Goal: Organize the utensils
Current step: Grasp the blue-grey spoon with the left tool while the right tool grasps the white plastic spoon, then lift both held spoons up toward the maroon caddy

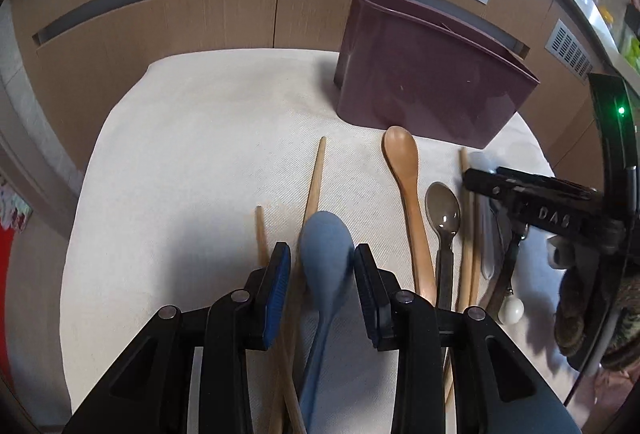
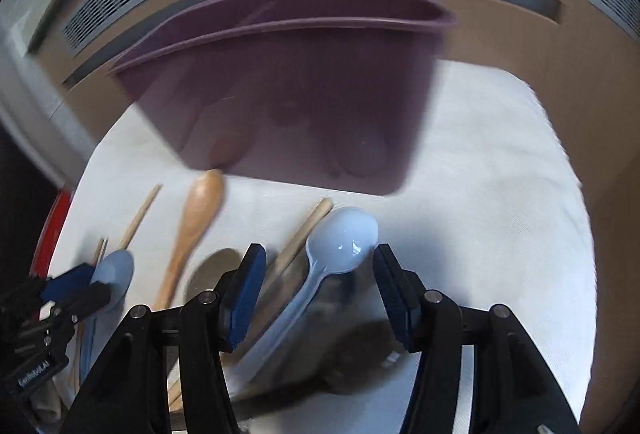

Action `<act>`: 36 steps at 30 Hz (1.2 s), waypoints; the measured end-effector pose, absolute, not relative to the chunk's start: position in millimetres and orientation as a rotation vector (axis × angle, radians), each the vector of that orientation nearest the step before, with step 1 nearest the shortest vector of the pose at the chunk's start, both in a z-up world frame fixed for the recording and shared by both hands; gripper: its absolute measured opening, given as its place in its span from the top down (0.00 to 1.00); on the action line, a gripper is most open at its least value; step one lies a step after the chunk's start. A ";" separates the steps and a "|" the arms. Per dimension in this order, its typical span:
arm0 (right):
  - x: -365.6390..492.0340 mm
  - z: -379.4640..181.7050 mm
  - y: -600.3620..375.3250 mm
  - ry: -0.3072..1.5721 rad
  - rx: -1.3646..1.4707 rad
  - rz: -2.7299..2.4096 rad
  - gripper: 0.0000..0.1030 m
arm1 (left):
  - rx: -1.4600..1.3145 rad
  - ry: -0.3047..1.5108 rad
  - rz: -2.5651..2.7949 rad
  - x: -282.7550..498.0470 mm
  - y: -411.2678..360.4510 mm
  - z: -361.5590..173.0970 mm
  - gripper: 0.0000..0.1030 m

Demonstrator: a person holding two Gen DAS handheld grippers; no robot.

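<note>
Far-left chopstick [image 1: 261, 234]: thin wooden stick on the white cloth [image 1: 180, 153], just left of the left claw; stiff, light, likely to roll
Long chopstick [image 1: 316, 173]: lies beside the blue spoon, running under the left claw toward the camera
Left gripper [image 1: 322, 266]: pads stand either side of the blue spoon [image 1: 326, 246] at its bowl; whether they press on it I cannot tell, since the left pad seems to show a sliver of gap
Blue spoon handling: looks like matte plastic, light and rigid; the rounded bowl could squirt out of flat pads, so the neck or handle seems the safer hold
Wooden spoon [image 1: 404, 169]: centre of the cloth, bowl just short of the bin; light, stiff, not slippery
Grey-brown spoon [image 1: 442, 213]: just right of the wooden spoon, glossy, probably slick
Right-hand bundle: more chopsticks and a clear-handled utensil, partly hidden
Right gripper [image 2: 318, 274]: jaws apart, straddling the pale blue spoon [image 2: 344, 238] without touching it; the spoon lies on the cloth
Pale blue spoon handling: glossy, light, likely slippery; grip the handle
Purple bin [image 1: 432, 73]: upright at the back of the cloth, apparently the destination, no utensils visible inside
</note>
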State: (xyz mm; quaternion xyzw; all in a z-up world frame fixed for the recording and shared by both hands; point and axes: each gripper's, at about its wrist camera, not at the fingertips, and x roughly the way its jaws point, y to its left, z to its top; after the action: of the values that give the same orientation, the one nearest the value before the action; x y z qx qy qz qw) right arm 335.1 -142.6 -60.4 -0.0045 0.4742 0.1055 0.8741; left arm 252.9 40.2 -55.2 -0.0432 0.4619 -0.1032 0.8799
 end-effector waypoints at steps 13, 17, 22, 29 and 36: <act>304.0 -45.3 -166.9 0.985 -0.146 0.169 0.32 | -0.123 0.981 -0.251 249.8 40.6 -57.6 0.63; 322.5 -46.8 -164.1 0.995 0.032 0.124 0.34 | -0.116 0.973 -0.242 247.9 39.3 -55.1 0.62; 346.3 -54.9 -142.3 0.999 0.045 0.074 0.55 | -0.104 0.955 -0.222 242.7 45.6 -47.6 0.55; 337.1 -36.1 -129.7 0.937 -0.092 0.156 0.68 | -0.059 0.992 -0.248 244.2 52.8 -46.4 0.52; 300.9 0.5 -146.4 0.862 -0.106 0.222 0.68 | 0.066 1.063 -0.309 263.8 30.5 -48.5 0.52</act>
State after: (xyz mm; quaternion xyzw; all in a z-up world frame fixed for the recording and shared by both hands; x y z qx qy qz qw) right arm 300.9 -146.4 0.5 -0.0511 0.4166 0.1073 0.9013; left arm 263.8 30.5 -48.5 0.0314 0.5049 -0.1466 0.8501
